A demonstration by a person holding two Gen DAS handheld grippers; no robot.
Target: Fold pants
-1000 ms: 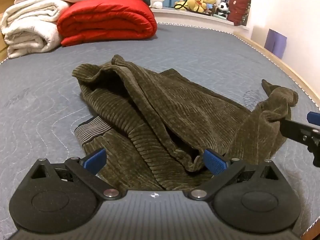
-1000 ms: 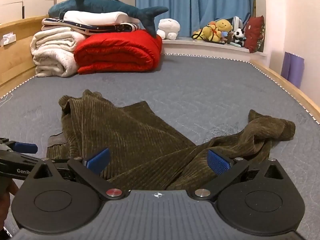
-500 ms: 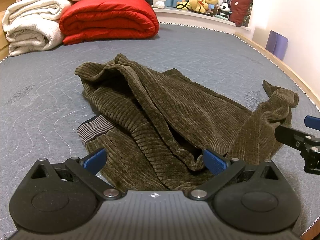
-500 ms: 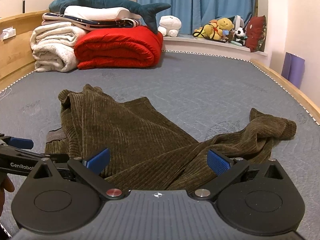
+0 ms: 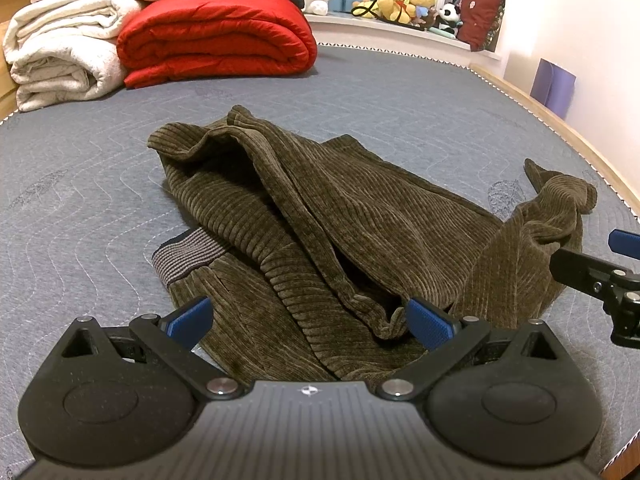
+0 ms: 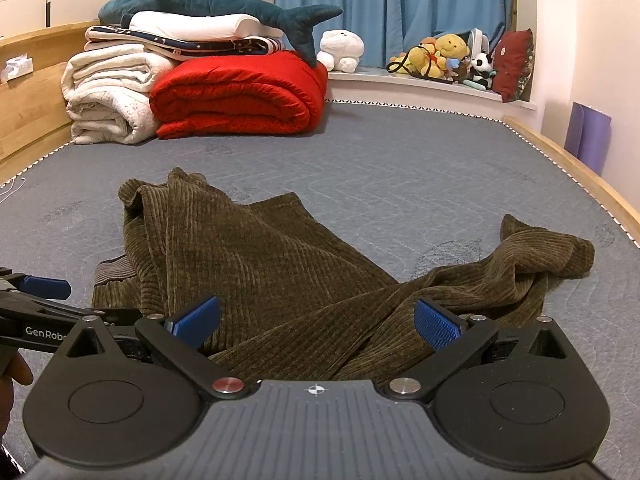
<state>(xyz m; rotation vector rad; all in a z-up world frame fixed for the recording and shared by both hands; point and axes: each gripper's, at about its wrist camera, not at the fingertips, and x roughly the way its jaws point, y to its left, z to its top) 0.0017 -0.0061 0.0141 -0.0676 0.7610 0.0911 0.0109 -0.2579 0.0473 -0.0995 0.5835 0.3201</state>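
Left wrist view puts your left gripper (image 5: 308, 318) low over the near edge of the olive corduroy pants (image 5: 360, 224), its blue pads spread wide with cloth between them but nothing pinched. The pants lie crumpled on the grey quilted mattress (image 5: 80, 200), the striped grey waistband (image 5: 184, 256) showing at the left, one leg bunched into a knot at the far right.

Your right gripper (image 6: 316, 318) also stands with its fingers apart, hovering over the middle of the pants, holding nothing; you see its tip at the right edge of the left wrist view, near the bunched leg.

No box, basket or bin shows. What is stacked sits at the head of the mattress: a rolled red duvet (image 6: 240, 96) beside folded white blankets (image 6: 108, 96), with a patterned folded sheet (image 6: 180, 42), a white pillow and a blue plush shark (image 6: 224, 4) piled on top. Soft toys (image 6: 440, 56) line the window ledge under the blue curtains (image 6: 392, 4).

A bit of your hand (image 6: 16, 372) shows at the left edge of the right wrist view.
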